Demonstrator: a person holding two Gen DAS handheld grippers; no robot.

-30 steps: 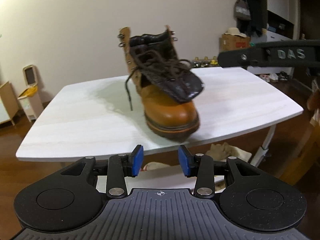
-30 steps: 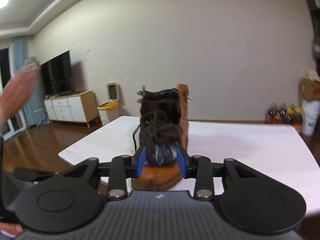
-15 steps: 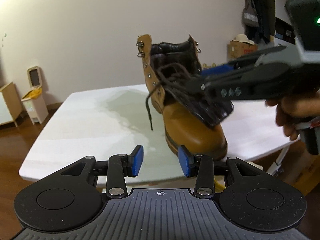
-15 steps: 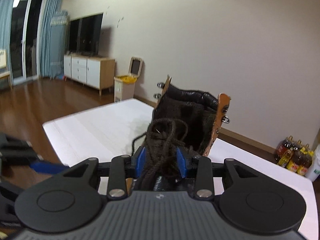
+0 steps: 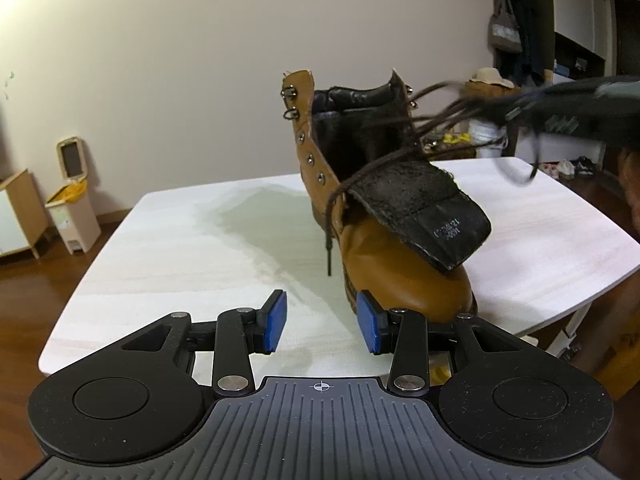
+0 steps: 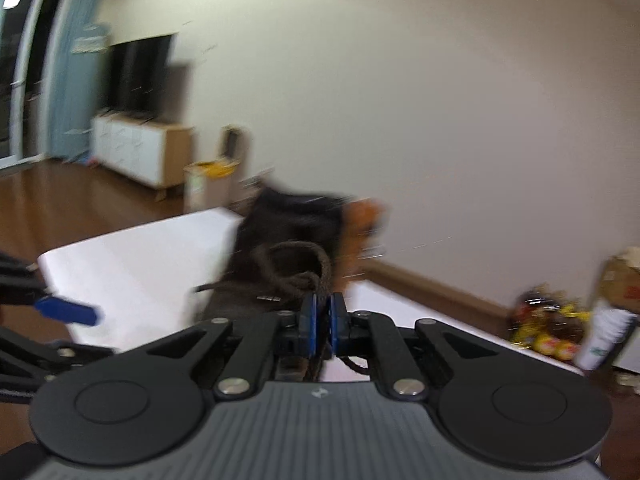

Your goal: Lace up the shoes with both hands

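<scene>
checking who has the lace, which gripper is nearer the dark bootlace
Right. The right gripper has just closed on the bootlace, pads pinching it. The left gripper is open, down by the boot's toe, clear of the lace.

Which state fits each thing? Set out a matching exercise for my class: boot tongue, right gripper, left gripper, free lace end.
Things:
1. boot tongue
2. right gripper
3. left gripper
4. free lace end

States:
A. open, nothing between the pads
B. flopped forward over the toe
C. dangling beside the boot, above the table
D. has just been closing, now pinching the brown laces

Pairs: 1-B, 2-D, 3-A, 4-C
</scene>
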